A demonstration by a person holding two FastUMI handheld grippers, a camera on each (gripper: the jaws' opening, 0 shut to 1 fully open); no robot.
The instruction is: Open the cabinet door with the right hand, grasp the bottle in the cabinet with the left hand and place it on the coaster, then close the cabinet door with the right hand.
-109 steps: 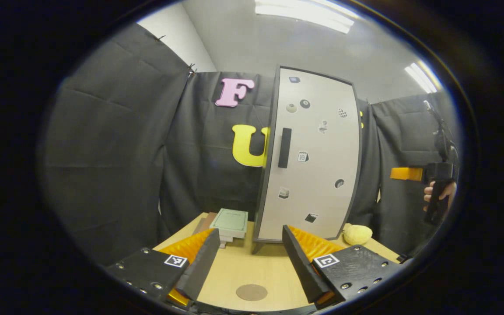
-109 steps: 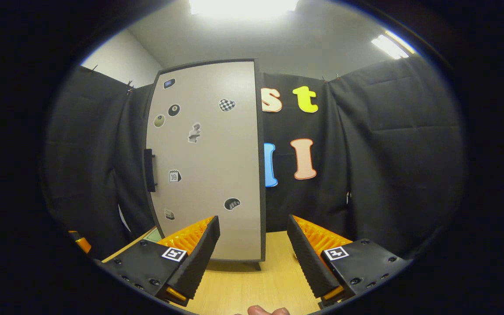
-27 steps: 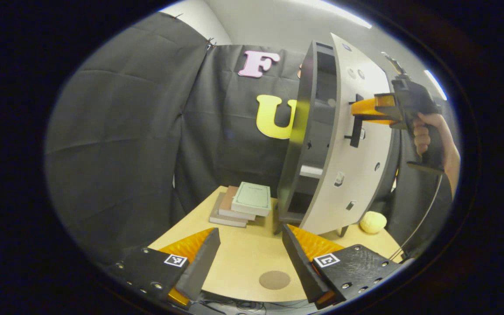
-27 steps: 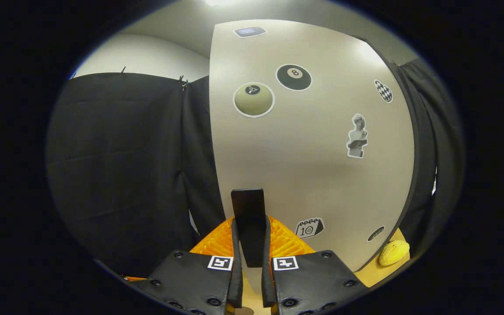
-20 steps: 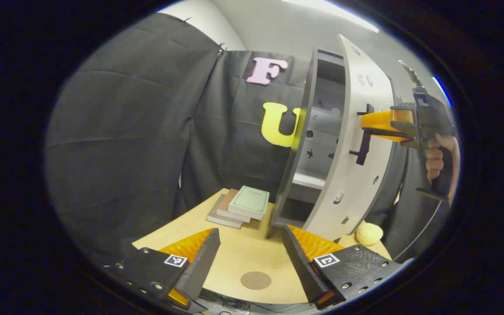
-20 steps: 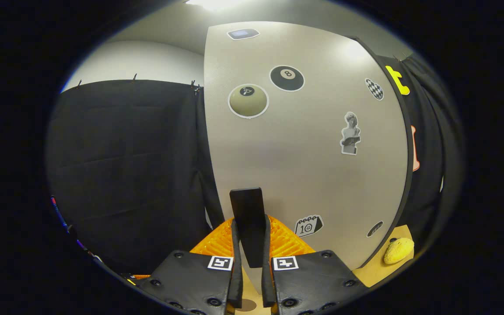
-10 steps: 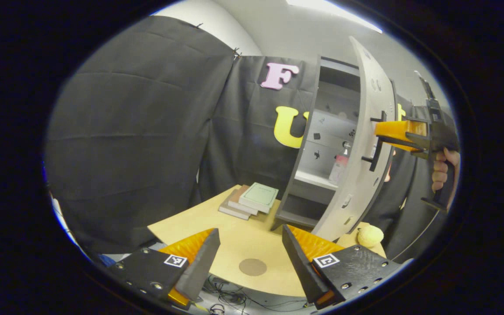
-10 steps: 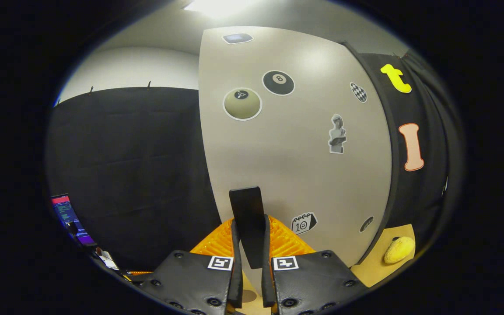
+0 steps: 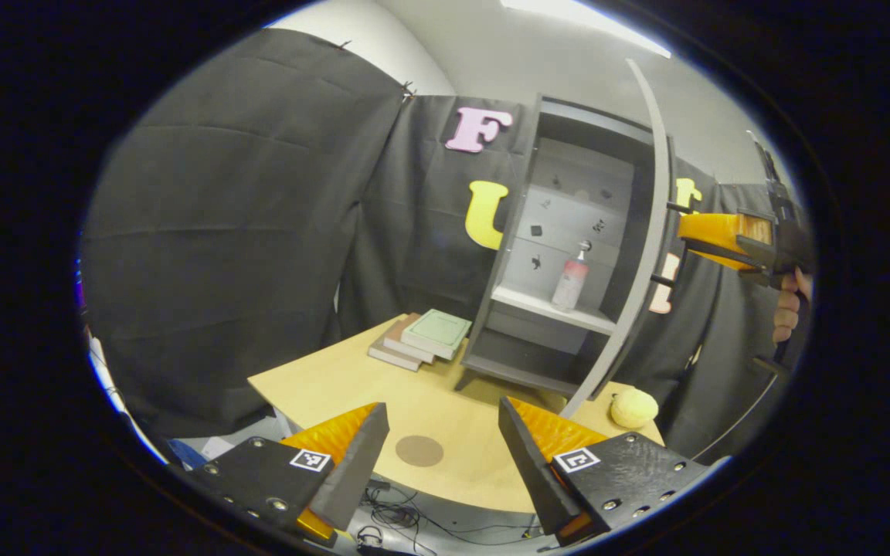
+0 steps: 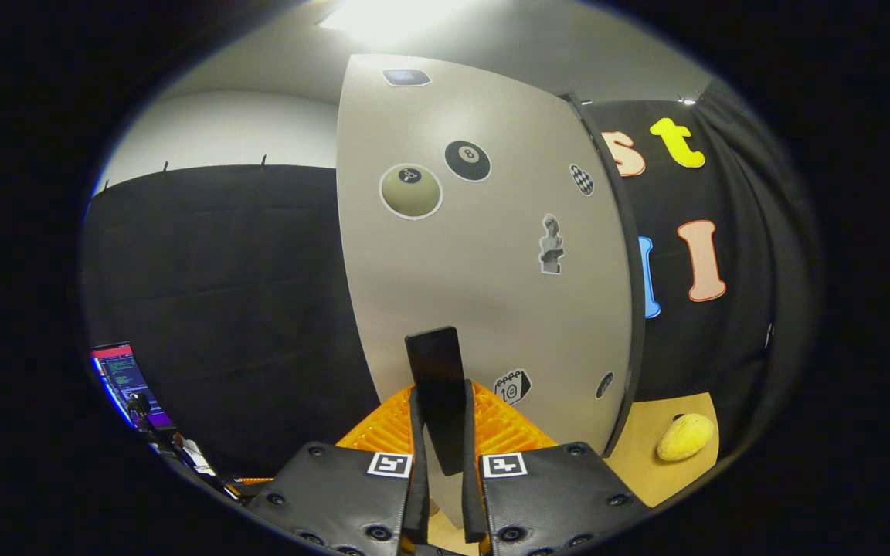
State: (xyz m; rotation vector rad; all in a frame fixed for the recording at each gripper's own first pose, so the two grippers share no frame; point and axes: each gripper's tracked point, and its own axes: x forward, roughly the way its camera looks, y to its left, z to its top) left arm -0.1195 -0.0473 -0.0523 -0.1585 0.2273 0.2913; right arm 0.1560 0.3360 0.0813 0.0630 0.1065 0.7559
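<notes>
The dark cabinet [image 9: 526, 232] stands at the back of the wooden table [image 9: 321, 378], its grey door [image 9: 642, 255] swung wide and seen edge-on. On the middle shelf a pink bottle [image 9: 570, 279] with a white pump stands upright. A round brown coaster [image 9: 419, 450] lies near the table's front edge, between my left gripper's fingers. My left gripper [image 9: 437, 455] is open and holds nothing, well short of the cabinet. My right gripper [image 10: 439, 463] is shut on the black door handle [image 10: 437, 386] of the stickered door [image 10: 484, 270]; it also appears far right in the left gripper view.
A stack of books [image 9: 422, 340] lies left of the cabinet. A yellow round object [image 9: 634, 408] sits on the table beside the open door, also seen as a yellow lump [image 10: 684, 436]. A lit screen [image 10: 124, 382] glows low left. Cables hang below the table's front edge.
The right gripper has pulled the door by its handle from ajar to wide open, baring the shelves and the bottle. The left gripper has drawn back a little, still open.
</notes>
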